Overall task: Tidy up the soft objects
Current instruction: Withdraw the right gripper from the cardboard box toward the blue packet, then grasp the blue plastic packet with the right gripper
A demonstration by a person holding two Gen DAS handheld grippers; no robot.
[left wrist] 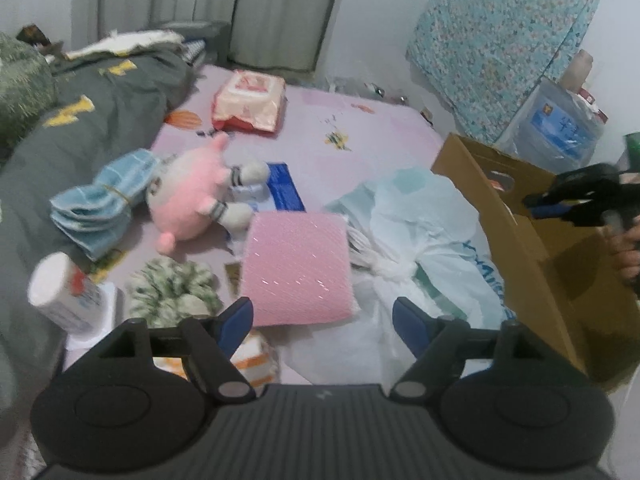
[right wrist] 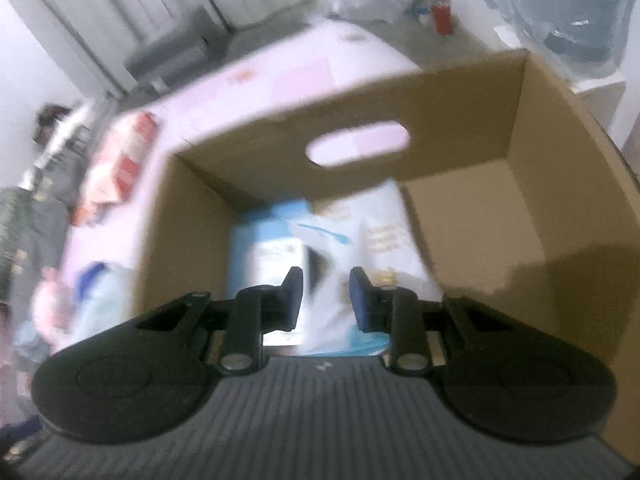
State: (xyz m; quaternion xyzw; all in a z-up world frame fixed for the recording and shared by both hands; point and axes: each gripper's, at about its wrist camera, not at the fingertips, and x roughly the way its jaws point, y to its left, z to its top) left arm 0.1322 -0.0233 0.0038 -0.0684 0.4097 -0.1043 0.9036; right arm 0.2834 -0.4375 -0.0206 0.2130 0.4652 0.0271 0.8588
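Soft things lie on a pink bed sheet (left wrist: pixel 360 120): a pink plush toy (left wrist: pixel 192 196), a folded blue cloth (left wrist: pixel 100 204), a pink pad (left wrist: pixel 298 268), a green-white scrunchie (left wrist: pixel 174 292) and a wipes pack (left wrist: pixel 250 100). My left gripper (left wrist: pixel 322 322) is open and empty just above the near edge of the pink pad. A cardboard box (left wrist: pixel 536 248) stands at the right. My right gripper (right wrist: pixel 324 300) is open over the box (right wrist: pixel 460 216), above blue and white packets (right wrist: pixel 320 240) inside it. It also shows in the left wrist view (left wrist: pixel 560 204).
A grey quilt (left wrist: pixel 80 120) is heaped at the left. A white plastic bag (left wrist: pixel 424 236) lies beside the box. A white tube (left wrist: pixel 60 292) and an orange-white pack (left wrist: pixel 256 360) lie near my left gripper. A water jug (left wrist: pixel 560 128) and patterned cloth (left wrist: pixel 508 40) stand behind the box.
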